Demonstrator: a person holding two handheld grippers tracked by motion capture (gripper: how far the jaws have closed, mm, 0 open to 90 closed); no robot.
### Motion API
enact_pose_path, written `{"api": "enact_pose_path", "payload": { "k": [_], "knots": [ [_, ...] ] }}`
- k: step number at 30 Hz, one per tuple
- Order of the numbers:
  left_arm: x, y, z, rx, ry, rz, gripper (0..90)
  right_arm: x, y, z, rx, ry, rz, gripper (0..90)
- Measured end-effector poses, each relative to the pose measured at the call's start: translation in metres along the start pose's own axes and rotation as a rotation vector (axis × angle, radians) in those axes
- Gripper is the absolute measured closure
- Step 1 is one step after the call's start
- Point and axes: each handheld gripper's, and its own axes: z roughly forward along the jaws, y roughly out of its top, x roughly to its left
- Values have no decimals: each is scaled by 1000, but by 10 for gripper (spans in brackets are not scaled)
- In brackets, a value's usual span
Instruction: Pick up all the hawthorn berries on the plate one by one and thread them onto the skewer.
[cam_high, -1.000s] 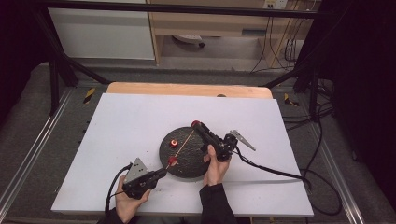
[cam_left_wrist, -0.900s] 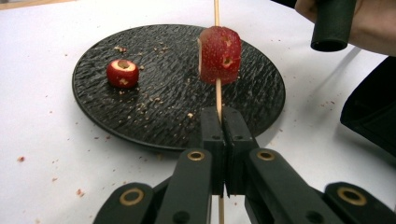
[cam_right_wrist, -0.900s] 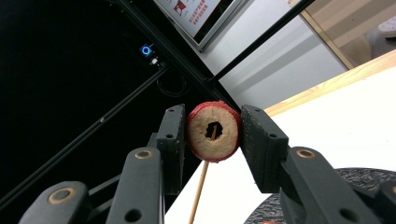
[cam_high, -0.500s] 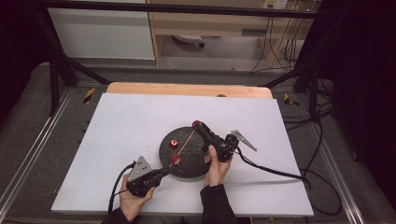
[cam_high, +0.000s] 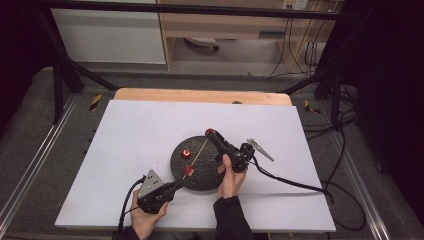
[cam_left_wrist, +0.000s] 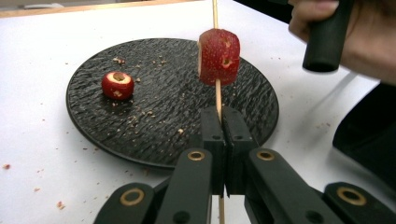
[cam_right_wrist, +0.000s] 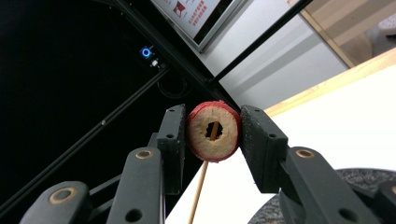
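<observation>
Left gripper (cam_high: 172, 186) is creeping toward the plate (cam_left_wrist: 93, 126), clamping the skewer (cam_left_wrist: 217, 95); right gripper (cam_right_wrist: 212, 140) is squeezing the second slice (cam_right_wrist: 213, 131) onto its tip, one slice (cam_left_wrist: 219, 56) threaded, one (cam_left_wrist: 117, 85) remaining.

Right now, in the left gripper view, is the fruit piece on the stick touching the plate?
No, the fruit piece sits up on the stick, clear above the plate.

Hidden and cut-off bits

The skewer (cam_left_wrist: 217, 95) runs off the top edge at twelve o'clock and vanishes between the clamped jaws; the person's hand (cam_left_wrist: 359, 35) is cropped at two o'clock; plate (cam_right_wrist: 327, 196) clipped at five o'clock.
</observation>
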Motion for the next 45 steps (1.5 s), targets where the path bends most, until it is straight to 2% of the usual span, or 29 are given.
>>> {"api": "enact_pose_path", "payload": {
  "k": [7, 12, 15, 27, 39, 41, 45],
  "knots": [
    [0, 6, 11, 22, 0, -11, 887, 1, -1, -2, 6, -1, -17, 623],
    [1, 9, 12, 11, -12, -16, 887, 3, 1, -4, 4, -3, -28, 624],
    [1, 16, 12, 2, -10, -17, 886, 1, -4, -3, 38, 2, -20, 624],
    [7, 32, 31, 22, -18, -23, 886, 0, -16, -6, 72, 0, -36, 623],
    [12, 35, 37, 22, -39, -32, 886, 0, -20, -8, 112, -17, -62, 616],
    [13, 34, 35, 26, -43, -26, 886, 0, -19, -9, 117, -16, -73, 596],
    [18, 29, 29, 34, -46, -14, 886, 2, -14, -11, 143, -23, -110, 485]
  ]
}}
